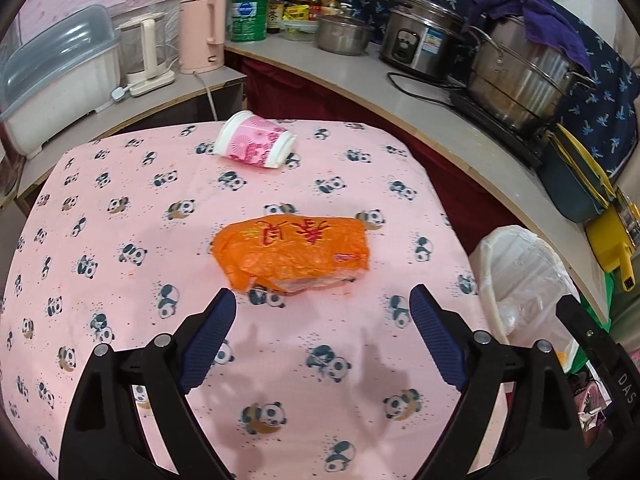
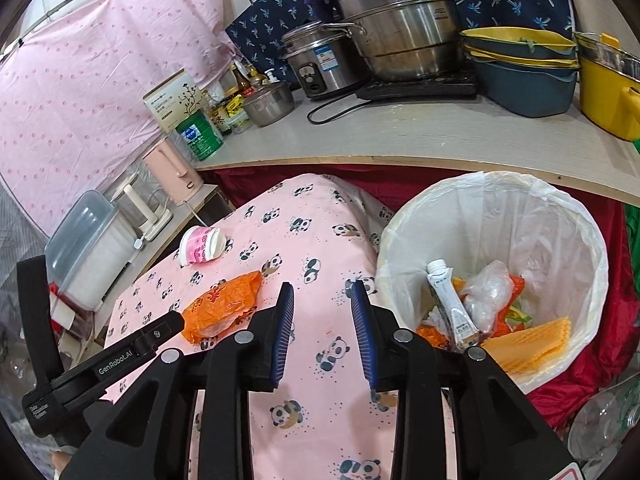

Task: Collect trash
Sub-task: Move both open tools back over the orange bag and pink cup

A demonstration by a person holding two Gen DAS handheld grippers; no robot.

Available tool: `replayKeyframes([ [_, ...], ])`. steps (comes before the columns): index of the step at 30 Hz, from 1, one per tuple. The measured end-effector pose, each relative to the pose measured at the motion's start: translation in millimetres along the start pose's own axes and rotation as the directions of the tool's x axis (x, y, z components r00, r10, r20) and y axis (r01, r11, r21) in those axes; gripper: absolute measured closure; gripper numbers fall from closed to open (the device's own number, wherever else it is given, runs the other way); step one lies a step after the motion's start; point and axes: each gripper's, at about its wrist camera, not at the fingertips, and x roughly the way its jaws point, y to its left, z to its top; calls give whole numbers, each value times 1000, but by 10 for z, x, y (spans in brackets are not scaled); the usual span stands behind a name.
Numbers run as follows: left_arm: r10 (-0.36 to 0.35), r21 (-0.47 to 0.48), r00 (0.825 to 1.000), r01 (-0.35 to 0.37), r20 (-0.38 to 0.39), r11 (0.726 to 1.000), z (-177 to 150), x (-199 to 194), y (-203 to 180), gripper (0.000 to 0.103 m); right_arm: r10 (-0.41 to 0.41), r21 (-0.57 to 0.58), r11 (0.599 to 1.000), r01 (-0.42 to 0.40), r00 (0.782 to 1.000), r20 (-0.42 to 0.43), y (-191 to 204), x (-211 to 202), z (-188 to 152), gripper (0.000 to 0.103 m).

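Orange plastic bag (image 1: 291, 251) lies flat and crumpled mid-bench on the panda cloth (image 1: 120, 240), just ahead of the left gripper (image 1: 322, 310), at its 12 o'clock. Left jaws spread wide, holding nothing, not touching the bag. Pink paper cup (image 1: 256, 141) lies tipped on its side further out, 11 o'clock from the bag, near the far edge. Right gripper (image 2: 322, 312) hovers over the bench edge, jaws parted, empty. Lined trash bin (image 2: 404, 216) sits off the bench at the right gripper's 2 o'clock, already holding a bottle and wrappers.

Risks, as a judgement: thin film may slide or bunch under the pads, so the jaws could pinch the cloth too and drag it. A loose grip could drop the bag short of the bin. A dragged cloth could roll the cup off the bench.
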Motion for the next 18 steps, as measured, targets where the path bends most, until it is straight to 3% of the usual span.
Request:
replayKeyframes([
  [9, 41, -55, 999, -42, -33, 998, 87, 271, 330, 13, 15, -49, 999, -17, 999, -45, 273, 347, 2, 67],
  [18, 21, -114, 994, -33, -107, 993, 233, 708, 493, 12, 25, -81, 996, -32, 996, -83, 492, 755, 55, 67],
])
